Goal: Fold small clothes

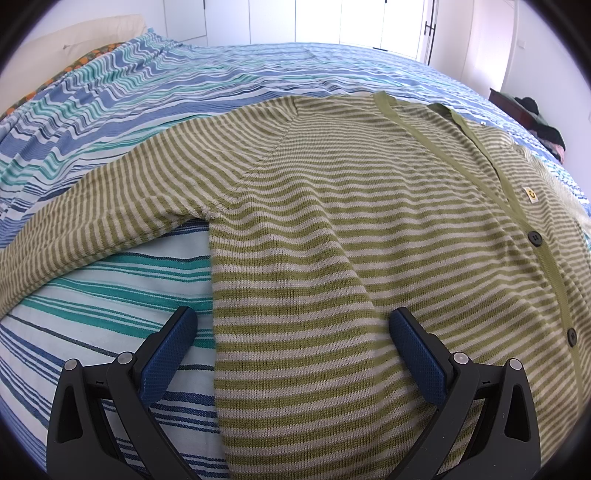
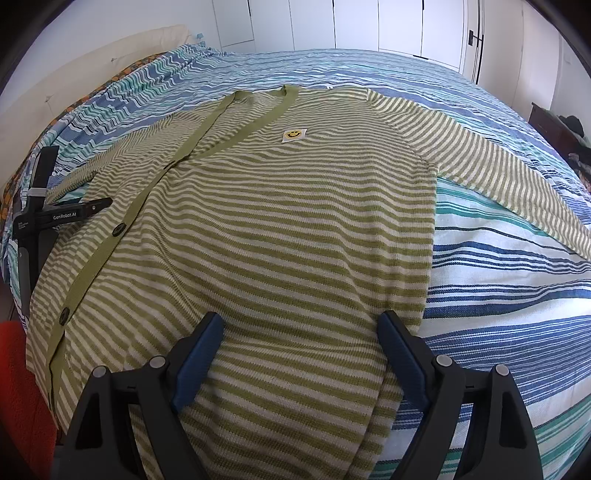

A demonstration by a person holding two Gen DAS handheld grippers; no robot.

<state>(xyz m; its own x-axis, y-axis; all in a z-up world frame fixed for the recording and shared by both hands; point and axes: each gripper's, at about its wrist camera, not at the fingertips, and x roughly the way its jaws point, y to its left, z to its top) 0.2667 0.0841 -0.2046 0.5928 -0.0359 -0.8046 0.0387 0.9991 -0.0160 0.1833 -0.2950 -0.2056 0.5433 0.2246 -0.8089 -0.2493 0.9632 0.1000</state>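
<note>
A green and cream striped cardigan (image 1: 332, 221) lies flat on the bed, buttoned, with a yellow smiley patch (image 2: 294, 134). It also shows in the right wrist view (image 2: 277, 221). Its sleeves spread out to the left (image 1: 92, 206) and to the right (image 2: 498, 166). My left gripper (image 1: 293, 321) is open, low over the cardigan's left side edge near the hem. My right gripper (image 2: 301, 325) is open over the cardigan's right lower part. The left gripper also appears from outside in the right wrist view (image 2: 48, 214), at the cardigan's left edge.
The bed has a blue, teal and white striped cover (image 2: 498, 280). A cream headboard (image 2: 92, 66) stands at the left. White wardrobe doors (image 2: 369, 22) are behind. Dark clothes lie on a piece of furniture (image 1: 532, 114) at the right. Something red (image 2: 18, 387) is at the lower left.
</note>
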